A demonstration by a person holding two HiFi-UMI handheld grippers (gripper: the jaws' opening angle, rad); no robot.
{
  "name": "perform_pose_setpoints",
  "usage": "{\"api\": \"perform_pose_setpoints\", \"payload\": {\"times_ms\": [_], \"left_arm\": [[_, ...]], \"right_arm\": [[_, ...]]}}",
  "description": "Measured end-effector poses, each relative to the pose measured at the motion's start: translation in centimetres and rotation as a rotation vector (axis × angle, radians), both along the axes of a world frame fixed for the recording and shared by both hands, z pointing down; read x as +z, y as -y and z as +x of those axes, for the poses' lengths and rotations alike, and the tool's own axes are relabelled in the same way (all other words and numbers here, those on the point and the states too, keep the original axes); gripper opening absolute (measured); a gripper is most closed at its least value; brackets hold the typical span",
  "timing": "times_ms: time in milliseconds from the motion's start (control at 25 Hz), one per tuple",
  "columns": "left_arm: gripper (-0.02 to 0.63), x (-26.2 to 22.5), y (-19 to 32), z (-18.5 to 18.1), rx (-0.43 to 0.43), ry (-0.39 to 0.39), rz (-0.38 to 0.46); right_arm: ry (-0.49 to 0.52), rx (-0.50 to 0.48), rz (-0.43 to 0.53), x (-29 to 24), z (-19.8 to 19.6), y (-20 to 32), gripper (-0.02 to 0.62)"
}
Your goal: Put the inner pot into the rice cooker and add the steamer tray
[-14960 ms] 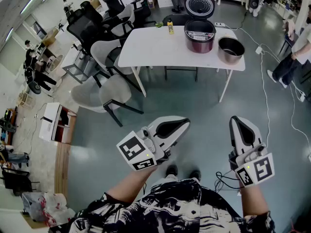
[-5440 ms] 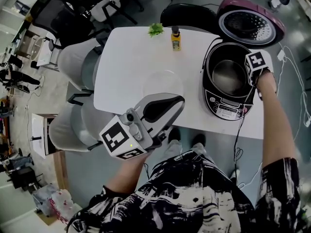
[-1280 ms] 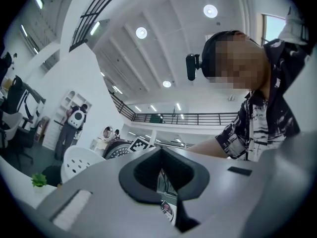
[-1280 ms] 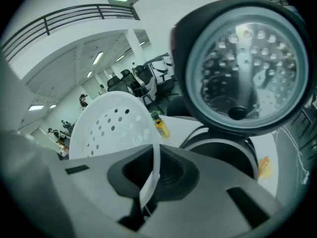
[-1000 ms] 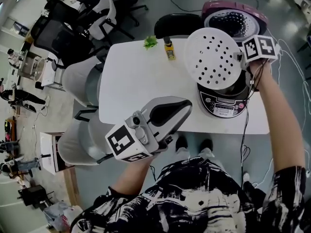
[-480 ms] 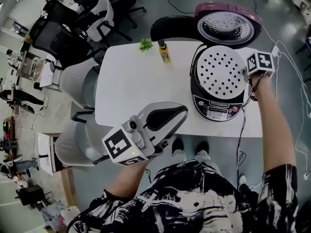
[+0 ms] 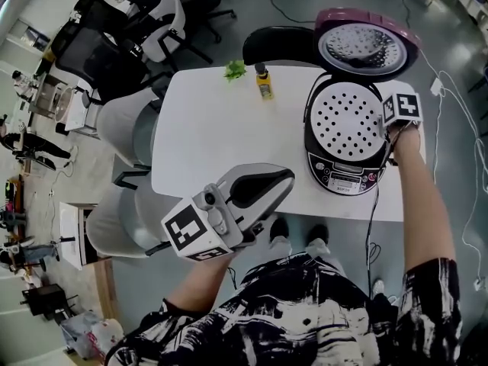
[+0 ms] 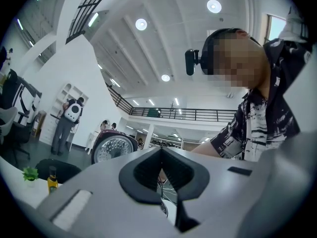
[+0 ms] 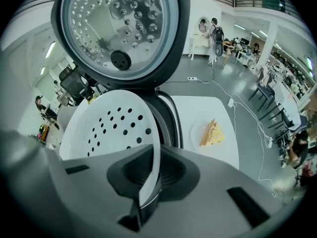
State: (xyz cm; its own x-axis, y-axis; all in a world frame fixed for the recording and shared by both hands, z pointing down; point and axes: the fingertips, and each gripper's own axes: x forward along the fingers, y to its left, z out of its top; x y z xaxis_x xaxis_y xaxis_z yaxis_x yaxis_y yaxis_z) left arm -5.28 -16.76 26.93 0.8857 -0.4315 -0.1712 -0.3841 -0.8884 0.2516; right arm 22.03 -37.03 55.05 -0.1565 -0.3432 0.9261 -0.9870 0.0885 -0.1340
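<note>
The white perforated steamer tray [image 7: 343,120] lies across the mouth of the dark rice cooker [image 7: 347,175], whose lid [image 7: 366,44] stands open behind it. My right gripper [image 7: 389,124] is at the tray's right edge, pointing steeply down. In the right gripper view it [image 9: 151,182] is shut on the rim of the steamer tray [image 9: 116,128], under the lid [image 9: 119,29]. The tray hides the inner pot. My left gripper [image 7: 259,185] hangs shut and empty near my body, off the table's front edge; in its own view the pads [image 8: 161,175] meet.
On the white table [image 7: 213,136] a yellow bottle [image 7: 264,82] and a small green plant [image 7: 235,69] stand at the far edge. A yellowish wedge on a plate [image 9: 212,132] lies right of the cooker. Chairs [image 7: 122,128] crowd the left side; cables trail on the floor [image 7: 450,143].
The right gripper came down with the steamer tray, from tilted above the cooker to lying in its mouth. The left gripper stayed where it was.
</note>
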Motion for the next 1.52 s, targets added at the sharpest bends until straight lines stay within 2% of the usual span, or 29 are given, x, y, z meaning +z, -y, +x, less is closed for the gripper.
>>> {"api": "perform_pose_setpoints", "payload": {"times_ms": [280, 480, 800, 960, 1080, 1200, 1280, 1440, 1520], "left_arm": [[0.005, 0.4, 0.0, -0.3, -0.002, -0.004, -0.002], [0.005, 0.1, 0.0, -0.1, 0.006, -0.011, 0.0], [0.005, -0.2, -0.3, 0.5, 0.021, -0.017, 0.006], [0.005, -0.4, -0.4, 0.8, 0.027, -0.02, 0.011], [0.005, -0.6, -0.7, 0.9, 0.03, -0.02, 0.015], [0.005, -0.6, -0.8, 1.0, 0.03, -0.016, 0.019], [0.005, -0.5, -0.8, 1.1, 0.031, -0.011, 0.02], [0.005, -0.6, -0.7, 1.4, 0.031, 0.007, 0.026], [0.005, -1.0, -0.7, 1.6, 0.035, 0.015, 0.033]], "right_arm": [[-0.089, -0.073, 0.009, 0.3, -0.2, 0.2, 0.02], [-0.078, -0.122, 0.016, 0.0, -1.1, 0.2, 0.12], [-0.104, -0.19, 0.017, -0.5, -1.4, -0.3, 0.204], [-0.153, -0.212, 0.033, -1.3, -0.5, -0.1, 0.206], [-0.128, -0.204, 0.079, -2.7, -0.4, 0.3, 0.206], [0.007, -0.2, 0.197, -5.8, -2.3, 0.9, 0.204], [0.148, -0.207, 0.329, -9.6, -4.3, 0.5, 0.204], [0.405, -0.282, 0.728, -20.6, -7.4, -4.3, 0.184], [0.489, -0.299, 0.915, -26.2, -8.5, -8.3, 0.144]]}}
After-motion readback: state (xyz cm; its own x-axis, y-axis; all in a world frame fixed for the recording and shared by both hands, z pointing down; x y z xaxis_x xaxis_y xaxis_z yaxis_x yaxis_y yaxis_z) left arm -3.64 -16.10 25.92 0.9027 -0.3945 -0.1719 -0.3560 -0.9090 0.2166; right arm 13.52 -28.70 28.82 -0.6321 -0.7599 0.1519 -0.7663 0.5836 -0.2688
